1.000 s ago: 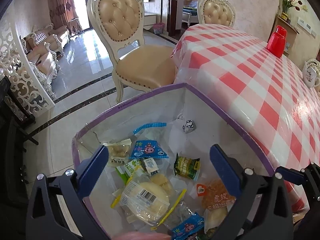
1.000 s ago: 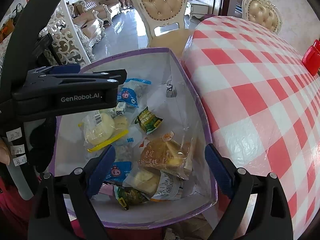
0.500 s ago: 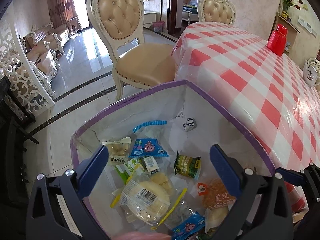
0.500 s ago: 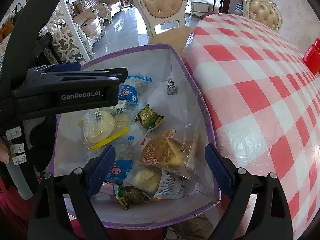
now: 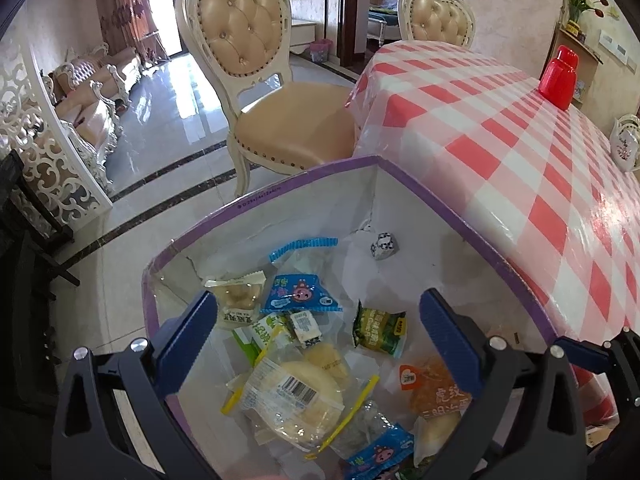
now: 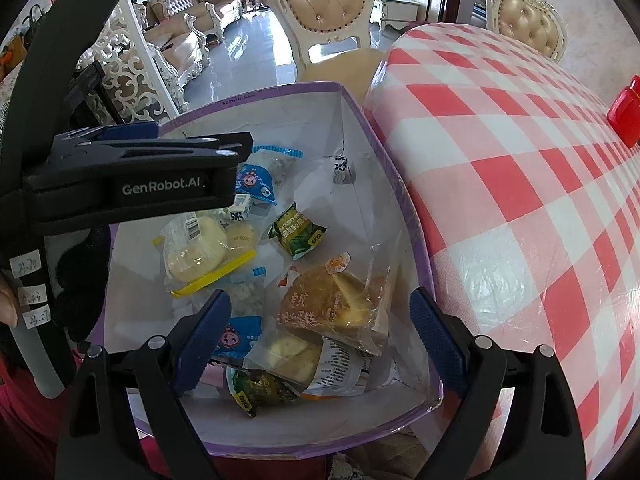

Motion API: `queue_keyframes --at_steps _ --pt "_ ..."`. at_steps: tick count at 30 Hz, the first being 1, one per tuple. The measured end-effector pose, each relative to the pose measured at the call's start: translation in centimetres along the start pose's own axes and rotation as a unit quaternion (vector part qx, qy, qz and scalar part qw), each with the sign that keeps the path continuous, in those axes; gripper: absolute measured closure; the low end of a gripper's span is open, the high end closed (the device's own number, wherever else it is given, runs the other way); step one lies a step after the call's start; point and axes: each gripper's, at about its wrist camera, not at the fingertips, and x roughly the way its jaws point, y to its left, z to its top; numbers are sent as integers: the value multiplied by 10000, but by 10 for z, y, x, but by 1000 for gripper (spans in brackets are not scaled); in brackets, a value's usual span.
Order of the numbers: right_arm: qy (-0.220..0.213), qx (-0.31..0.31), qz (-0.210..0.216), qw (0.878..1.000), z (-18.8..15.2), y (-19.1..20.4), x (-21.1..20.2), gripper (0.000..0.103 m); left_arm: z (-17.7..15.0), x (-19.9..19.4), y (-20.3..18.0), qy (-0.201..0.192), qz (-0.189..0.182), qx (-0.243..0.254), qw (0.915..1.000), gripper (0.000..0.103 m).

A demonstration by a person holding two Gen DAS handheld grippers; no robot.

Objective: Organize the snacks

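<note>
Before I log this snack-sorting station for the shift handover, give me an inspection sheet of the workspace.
Surface: table under red-checked cloth, nearly bare.
Job's things: box beside the table, holding wrapped snacks, including green packet and cake bag.
Clutter: red container, teapot on the table.
Grippers: left gripper and right gripper open, empty, above the box.
Cables: nothing seen.
Surroundings: chair, tiled floor.

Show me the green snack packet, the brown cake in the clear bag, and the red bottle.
green snack packet [image 6: 298, 232], right wrist view, middle of wrapper
brown cake [image 6: 332, 300], right wrist view, top crust
red bottle [image 5: 559, 80], left wrist view, body
</note>
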Motion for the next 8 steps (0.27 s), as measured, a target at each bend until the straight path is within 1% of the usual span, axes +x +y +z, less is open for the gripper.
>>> queue_keyframes --at_steps 3,8 --pt "0 0 4 10000 0 0 0 15 1 2 -1 67 -80 -5 9999 2" --pt "-13 8 13 10000 0 -1 0 15 2 0 -1 80 -37 -13 10000 2"
